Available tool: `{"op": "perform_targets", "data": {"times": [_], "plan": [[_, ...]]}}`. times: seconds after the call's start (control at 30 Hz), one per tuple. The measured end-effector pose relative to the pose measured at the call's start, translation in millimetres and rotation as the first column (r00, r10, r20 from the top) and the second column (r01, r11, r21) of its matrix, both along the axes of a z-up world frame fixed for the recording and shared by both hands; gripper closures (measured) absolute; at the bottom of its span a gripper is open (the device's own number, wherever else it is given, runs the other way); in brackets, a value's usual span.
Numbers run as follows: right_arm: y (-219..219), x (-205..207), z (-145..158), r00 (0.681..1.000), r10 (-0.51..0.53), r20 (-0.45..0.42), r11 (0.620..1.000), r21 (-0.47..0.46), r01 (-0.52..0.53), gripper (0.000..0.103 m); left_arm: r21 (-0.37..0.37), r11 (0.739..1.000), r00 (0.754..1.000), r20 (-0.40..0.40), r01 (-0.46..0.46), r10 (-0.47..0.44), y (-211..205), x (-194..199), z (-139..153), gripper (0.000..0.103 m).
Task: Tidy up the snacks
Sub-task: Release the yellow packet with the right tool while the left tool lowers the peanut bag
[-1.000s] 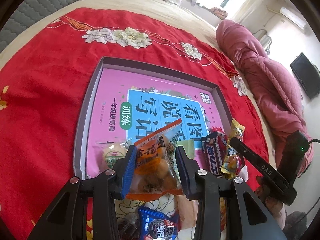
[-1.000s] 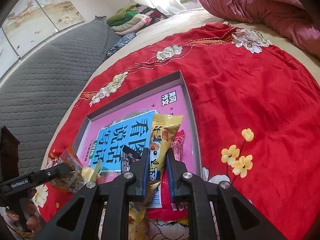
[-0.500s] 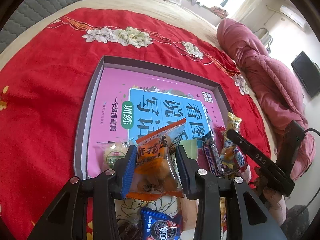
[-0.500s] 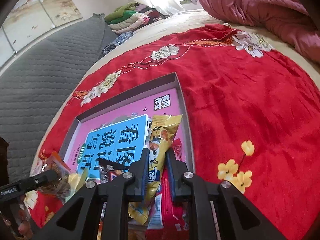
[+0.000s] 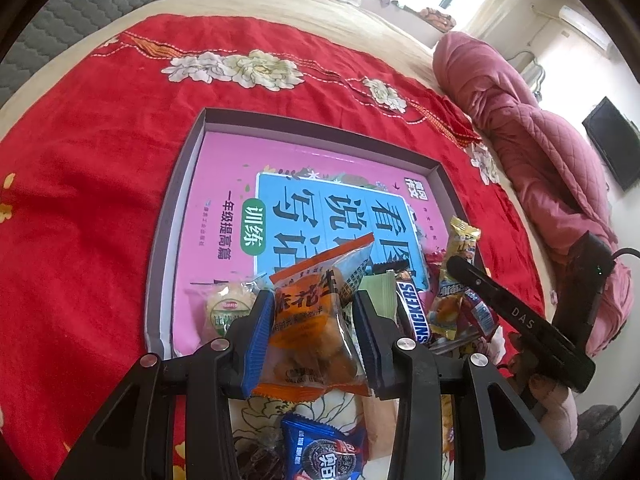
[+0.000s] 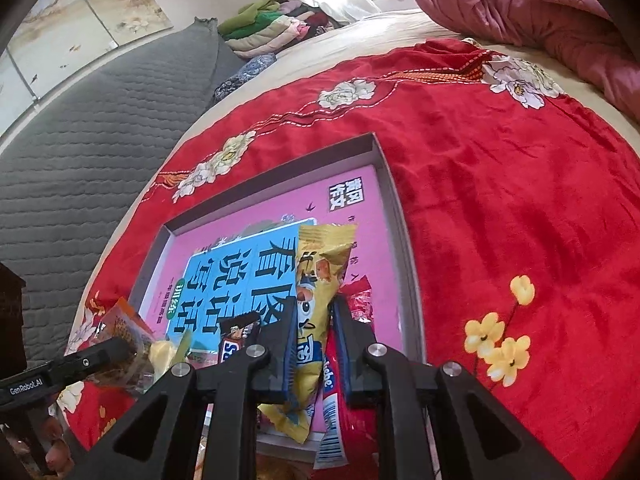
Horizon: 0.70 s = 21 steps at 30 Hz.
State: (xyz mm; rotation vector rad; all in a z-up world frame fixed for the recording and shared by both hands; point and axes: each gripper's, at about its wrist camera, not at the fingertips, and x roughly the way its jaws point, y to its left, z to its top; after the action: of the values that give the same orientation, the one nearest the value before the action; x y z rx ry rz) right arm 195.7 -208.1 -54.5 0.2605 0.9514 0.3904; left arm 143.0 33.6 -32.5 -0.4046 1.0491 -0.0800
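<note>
Change since a second ago: the right gripper (image 6: 314, 344) and its yellow snack packet (image 6: 316, 300) now sit nearer the tray's near edge; the left gripper (image 5: 314, 320) has kept its place.
Left gripper: blue pads pressed on both sides of an orange-and-clear pastry packet (image 5: 316, 320), held above the tray's near edge.
Right gripper: jaws nearly together, pinching the yellow snack packet, which stands upright between them; seen from the left wrist, its black finger (image 5: 516, 316) crosses the tray's near right corner.
Beside the left gripper: a round green-labelled cake (image 5: 230, 308) on one side, a Snickers bar (image 5: 412, 308) on the other, both in the tray.
Beside the right gripper: a red packet (image 6: 360, 300) lies just by the yellow one.
Tray: a shallow grey tray (image 5: 176, 208) floored by a pink-and-blue workbook (image 5: 320, 196).
Outside the tray: a blue Oreo pack (image 5: 324, 452) lies on the cloth below the left gripper.
Setting: a red flowered cloth (image 5: 80, 200) on a bed, pink quilt (image 5: 532, 128) beyond.
</note>
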Motion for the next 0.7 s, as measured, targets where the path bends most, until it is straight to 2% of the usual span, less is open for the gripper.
{"op": "perform_targets", "data": {"times": [0.47, 0.7], "plan": [[7, -3, 4, 0.999, 0.037, -0.018, 0.999, 0.023, -0.037, 0.084, 0.035, 0.999, 1.000, -0.013, 0.028, -0.027, -11, 2, -4, 0.060], [8, -5, 7, 0.998, 0.049, -0.029, 0.998, 0.046, -0.048, 0.074, 0.060, 0.998, 0.999, -0.016, 0.037, -0.036, -18, 5, -4, 0.059]]}}
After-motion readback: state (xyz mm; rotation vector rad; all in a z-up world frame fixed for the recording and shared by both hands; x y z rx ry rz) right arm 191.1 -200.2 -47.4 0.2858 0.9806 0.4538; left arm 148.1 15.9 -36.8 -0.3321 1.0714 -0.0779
